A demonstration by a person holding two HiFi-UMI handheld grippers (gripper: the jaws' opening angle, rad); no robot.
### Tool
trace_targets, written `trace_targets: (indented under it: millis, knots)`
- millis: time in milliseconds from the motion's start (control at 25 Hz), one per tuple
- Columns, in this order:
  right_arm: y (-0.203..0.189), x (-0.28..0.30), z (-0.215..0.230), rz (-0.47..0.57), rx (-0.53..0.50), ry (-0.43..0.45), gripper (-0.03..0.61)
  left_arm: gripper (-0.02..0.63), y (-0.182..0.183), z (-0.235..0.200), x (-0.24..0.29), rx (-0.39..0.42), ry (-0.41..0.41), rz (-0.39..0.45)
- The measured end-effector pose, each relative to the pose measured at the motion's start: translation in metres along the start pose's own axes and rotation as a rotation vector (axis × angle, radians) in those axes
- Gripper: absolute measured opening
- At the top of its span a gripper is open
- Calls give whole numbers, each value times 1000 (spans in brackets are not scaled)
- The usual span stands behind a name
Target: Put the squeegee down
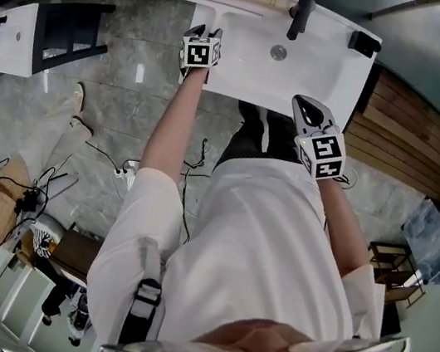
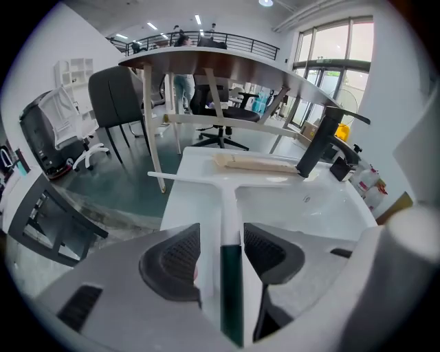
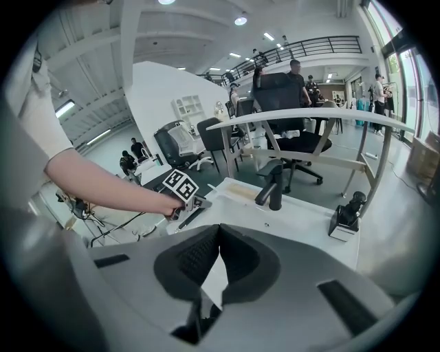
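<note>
One squeegee [image 2: 229,199] lies along the left rim of the one white basin [image 1: 323,71], upper centre. Two grippers: the left gripper [image 2: 222,232] has jaws apart around the handle with pads clear, and the right gripper [image 3: 218,230] has jaws together, empty. One black tap [image 1: 300,16]. Grey tiled floor [image 1: 130,62], open office.

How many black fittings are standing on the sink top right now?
2. The black faucet stands at the middle of the sink's back edge. A smaller black fitting sits on its back right corner. None looks hidden.
</note>
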State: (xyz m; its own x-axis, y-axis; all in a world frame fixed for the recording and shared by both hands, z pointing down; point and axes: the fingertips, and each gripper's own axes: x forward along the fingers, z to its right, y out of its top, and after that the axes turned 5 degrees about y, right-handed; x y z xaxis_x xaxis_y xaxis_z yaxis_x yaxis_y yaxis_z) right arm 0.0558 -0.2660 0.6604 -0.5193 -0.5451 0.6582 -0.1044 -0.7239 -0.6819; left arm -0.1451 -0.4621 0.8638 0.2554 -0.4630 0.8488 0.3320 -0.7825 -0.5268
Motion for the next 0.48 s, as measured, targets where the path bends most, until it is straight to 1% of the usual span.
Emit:
trace_targets:
  millis: [240, 480]
  knots:
    - [4, 0, -4, 13, -26, 13, 5, 186, 6, -5, -22, -15, 5, 44]
    - [18, -5, -4, 44, -49, 7, 5, 186, 18, 6, -57, -27, -60, 103]
